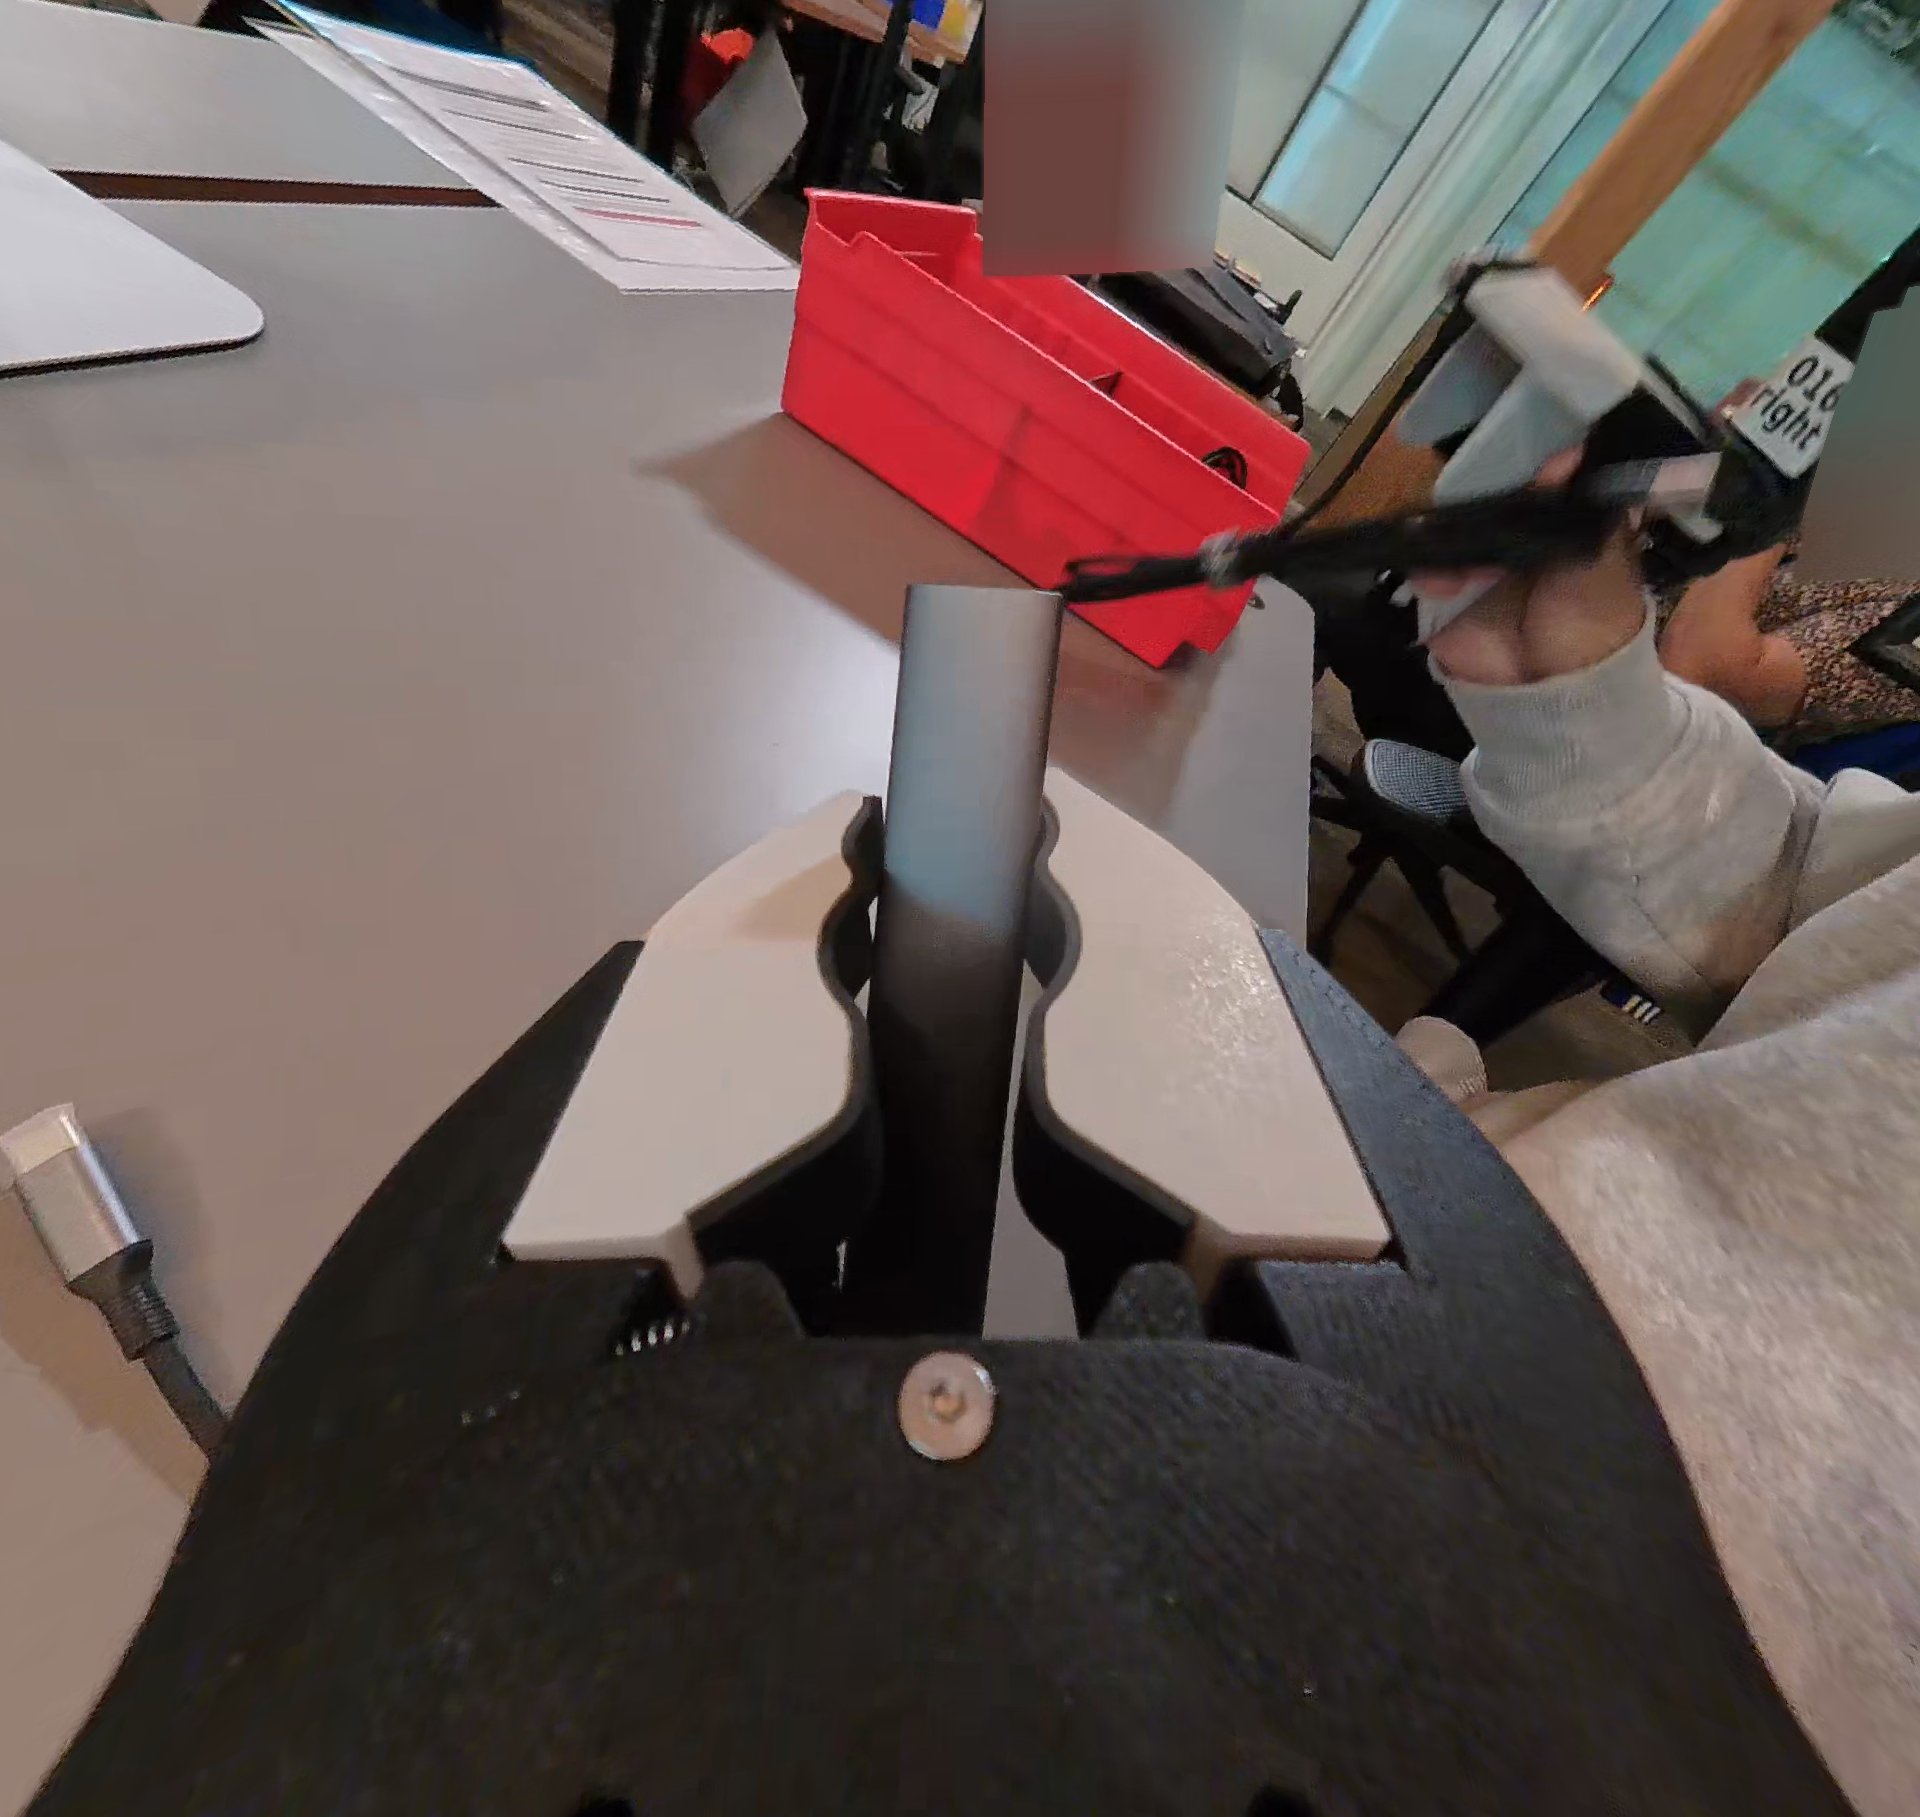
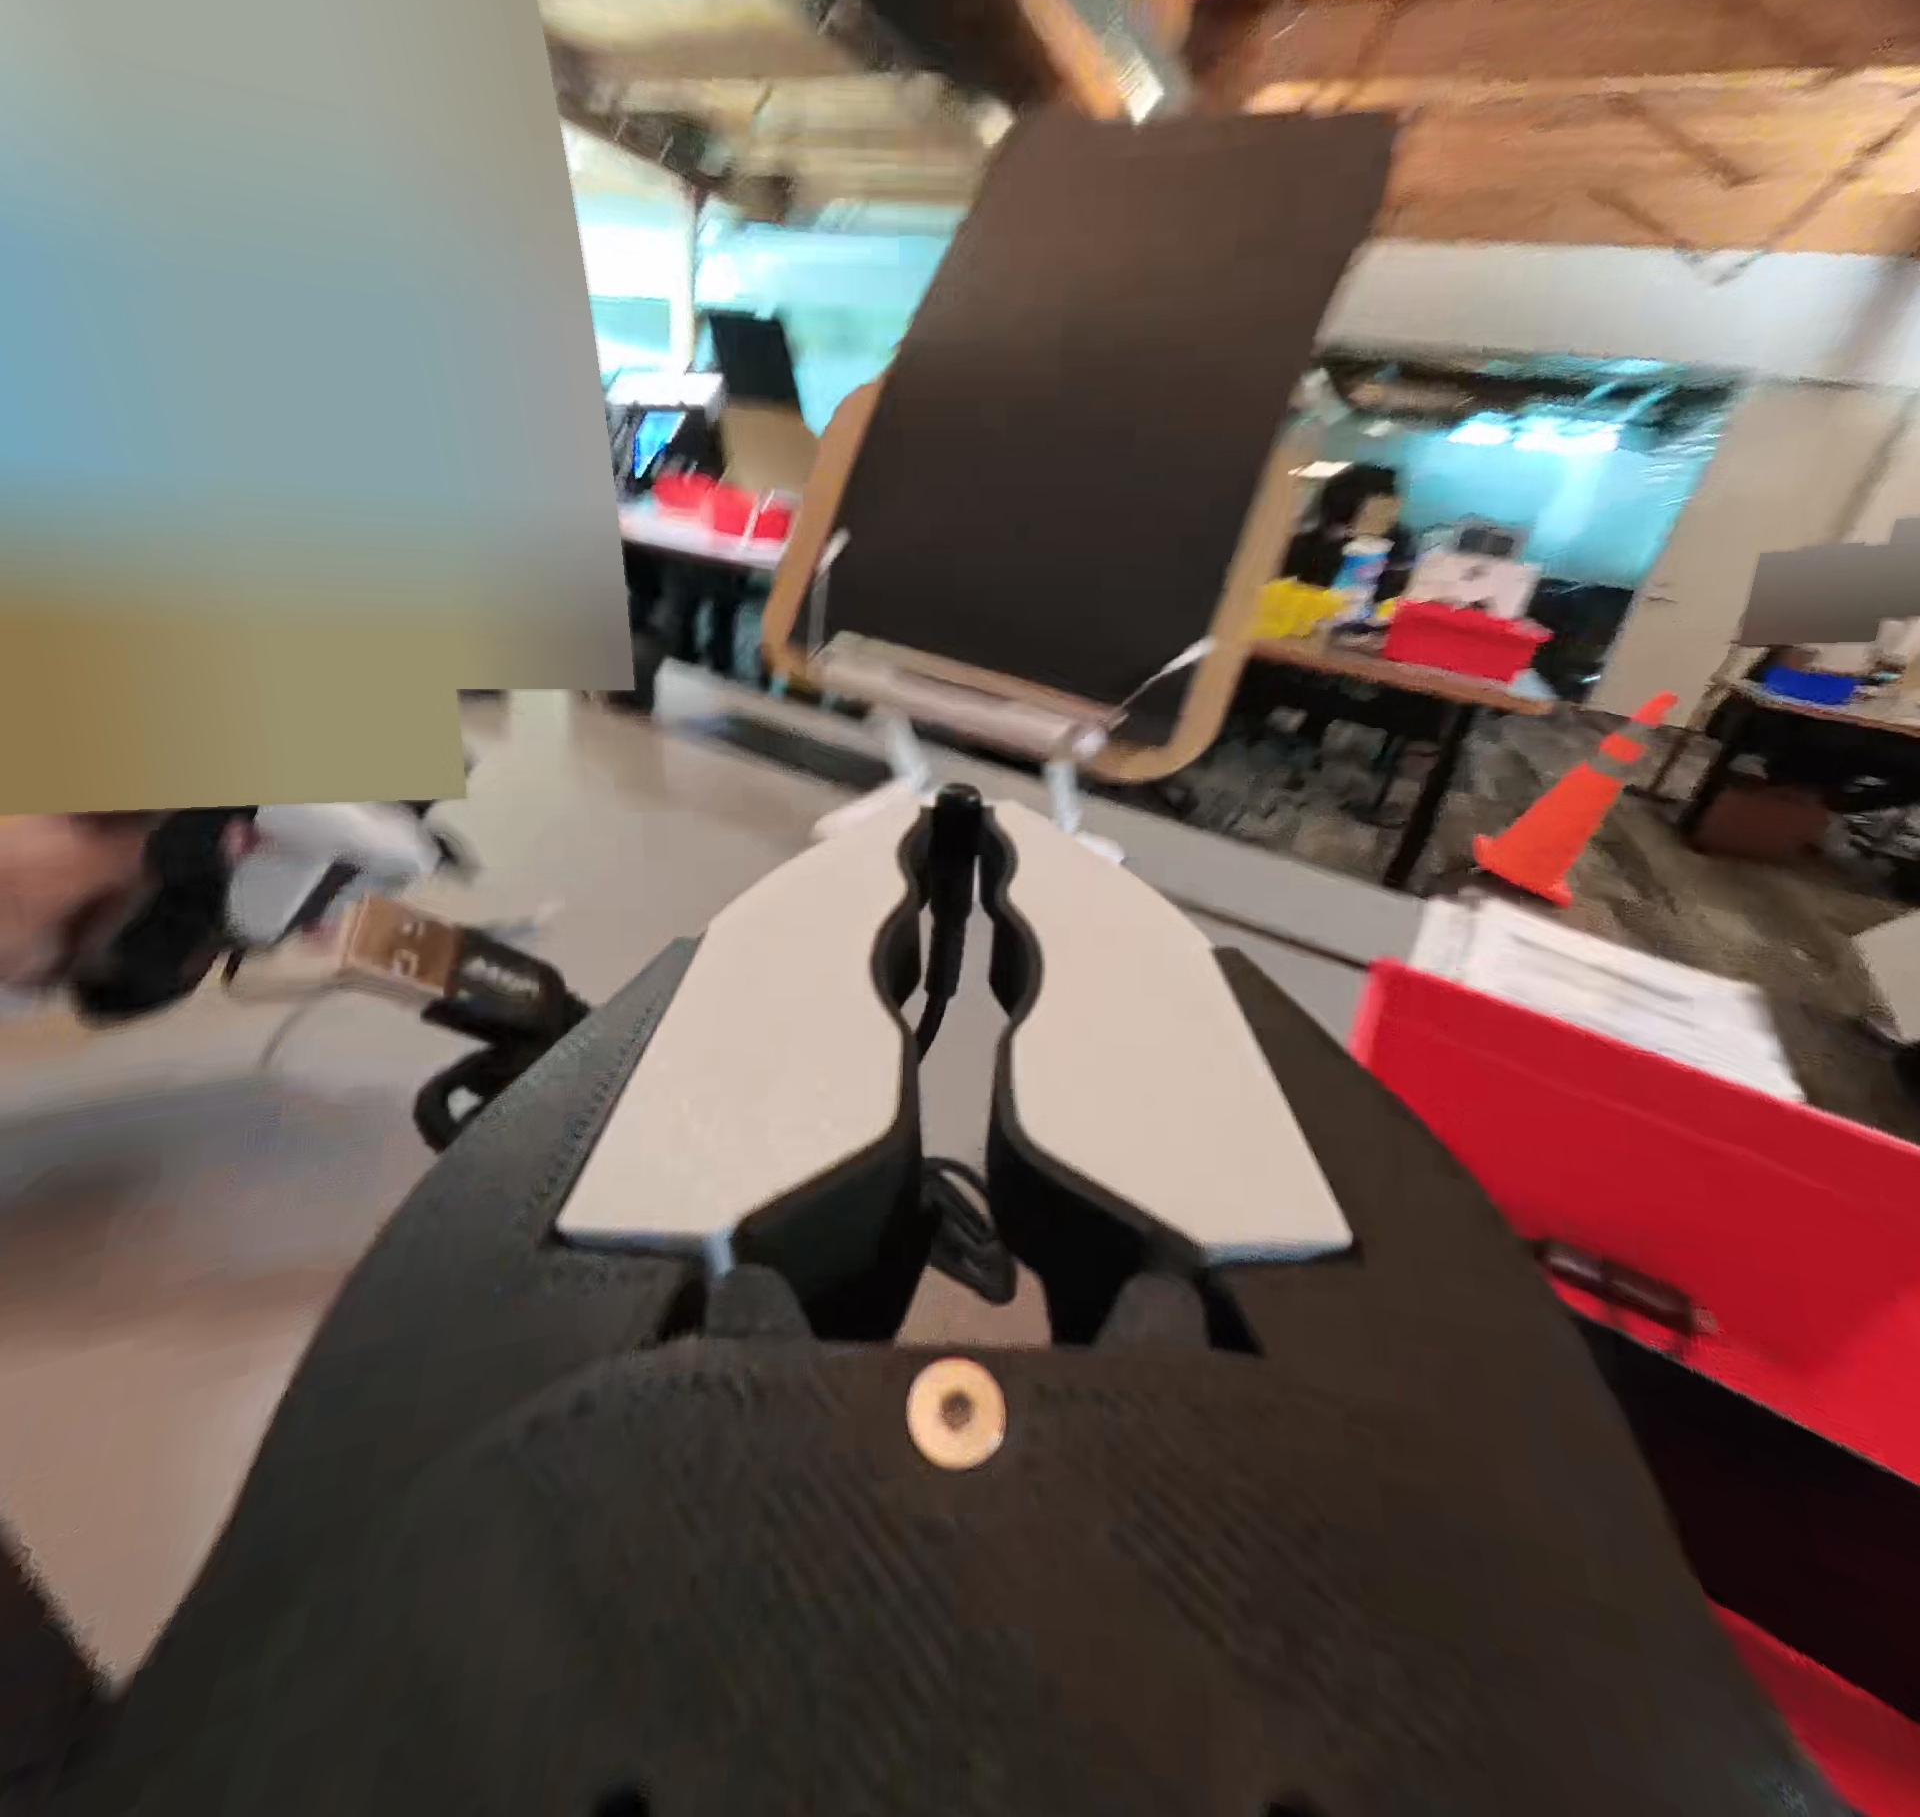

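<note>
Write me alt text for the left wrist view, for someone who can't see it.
The left gripper is clamped on a dark grey bar above a grey table. Beyond it sits a red bin, and at right the right gripper holds a black cable.

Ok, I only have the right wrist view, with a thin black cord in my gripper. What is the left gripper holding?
Observer: The left gripper is shut on a dark grey metal tube that sticks out past its fingertips.
Operator: And where does my cord lead?
Observer: The thin black cord runs from the right gripper to a small loop right beside the tube's far end. Whether they touch, I cannot tell.
</note>
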Motion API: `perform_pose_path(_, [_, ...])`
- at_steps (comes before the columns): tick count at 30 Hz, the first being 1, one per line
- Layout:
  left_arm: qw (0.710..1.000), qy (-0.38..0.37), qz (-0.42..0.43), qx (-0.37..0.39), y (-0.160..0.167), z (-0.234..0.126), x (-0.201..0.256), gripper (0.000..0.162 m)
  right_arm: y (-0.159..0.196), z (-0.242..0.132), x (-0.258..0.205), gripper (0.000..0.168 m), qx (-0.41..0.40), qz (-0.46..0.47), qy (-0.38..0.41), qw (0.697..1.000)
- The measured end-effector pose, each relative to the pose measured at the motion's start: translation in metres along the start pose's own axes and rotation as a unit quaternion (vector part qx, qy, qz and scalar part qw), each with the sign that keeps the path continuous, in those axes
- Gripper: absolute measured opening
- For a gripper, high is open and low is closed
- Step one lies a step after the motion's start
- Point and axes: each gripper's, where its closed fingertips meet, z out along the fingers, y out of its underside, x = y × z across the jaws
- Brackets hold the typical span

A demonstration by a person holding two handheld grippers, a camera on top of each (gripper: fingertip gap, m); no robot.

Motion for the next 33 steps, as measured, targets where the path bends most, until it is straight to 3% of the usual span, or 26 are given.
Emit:
perform_pose_path(4, [1.0,0.002,-0.005,0.013,-0.002,0.001,0.001,0.026,-0.059,-0.058,0.095,0.008,0.118,0.064,0.127,0.983])
perform_pose_path(7, [1.0,0.005,-0.004,0.007,0.001,0.008,0.005,0.026,-0.074,-0.101,0.139,0.008,0.152,0.03,0.216,0.964])
perform_pose_path(11, [1.0,0.015,-0.001,-0.008,0.007,0.018,0.012,0.026,-0.043,-0.1,0.158,0.008,0.089,-0.063,0.269,0.957])
perform_pose_path(17, [0.999,0.031,0.007,-0.014,0.01,0.024,0.025,0.026,0.045,-0.064,0.179,0.013,-0.063,-0.114,0.287,0.949])
perform_pose_path(21, [0.999,0.03,0.016,-0.016,0.011,0.024,0.029,0.026,0.085,-0.05,0.174,0.063,-0.167,-0.08,0.251,0.95])
perform_pose_path(23, [0.999,0.03,0.02,-0.017,0.012,0.024,0.03,0.026,0.081,-0.053,0.172,0.063,-0.161,-0.065,0.253,0.952])
perform_pose_path(27, [0.999,0.037,0.023,-0.017,0.013,0.025,0.033,0.026,0.045,-0.059,0.16,0.054,-0.071,-0.04,0.244,0.966])
perform_pose_path(30, [0.999,0.05,0.018,-0.012,0.012,0.026,0.038,0.026,0.02,-0.05,0.129,0.048,-0.005,-0.024,0.198,0.98])
perform_pose_path(33, [0.997,0.08,-0.003,0.015,0.003,0.024,0.046,0.026,0.014,-0.027,0.078,0.044,0.009,-0.025,0.125,0.992])
